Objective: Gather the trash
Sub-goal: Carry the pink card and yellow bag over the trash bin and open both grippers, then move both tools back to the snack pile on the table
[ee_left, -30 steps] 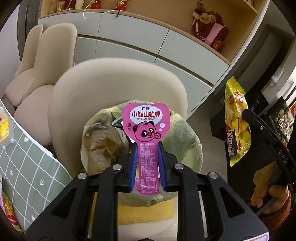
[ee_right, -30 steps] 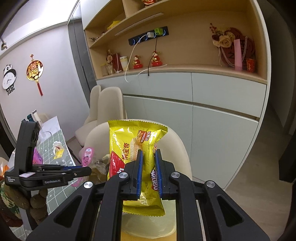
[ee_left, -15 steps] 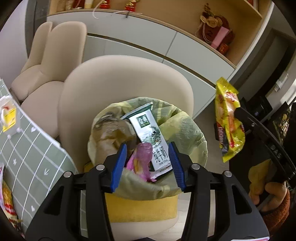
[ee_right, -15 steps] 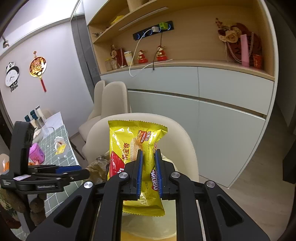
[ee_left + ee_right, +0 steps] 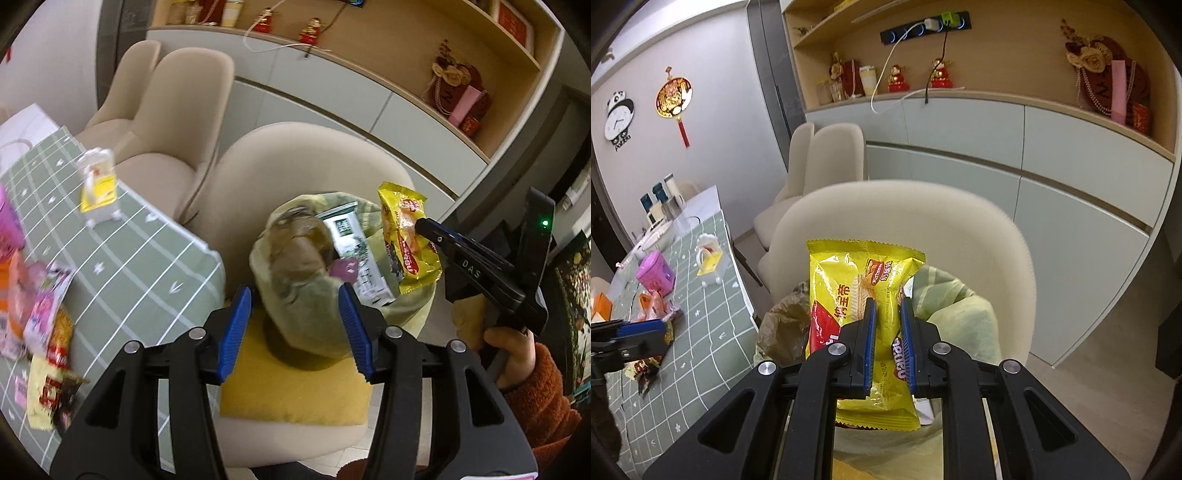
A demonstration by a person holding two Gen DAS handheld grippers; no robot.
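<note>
Right gripper (image 5: 888,341) clamped on yellow wrapper (image 5: 862,291) above lined bin (image 5: 373,218), left gripper (image 5: 295,332) just opened, empty; release advised only once centred over the opening.

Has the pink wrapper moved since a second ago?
Yes. The pink wrapper has left the left gripper, whose fingers just opened, and lies in the trash bag on the chair.

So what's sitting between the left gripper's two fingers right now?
Nothing held: the left gripper has just been opening and in the left wrist view only the bag-lined trash bin shows through the gap, with the pink wrapper already inside.
</note>
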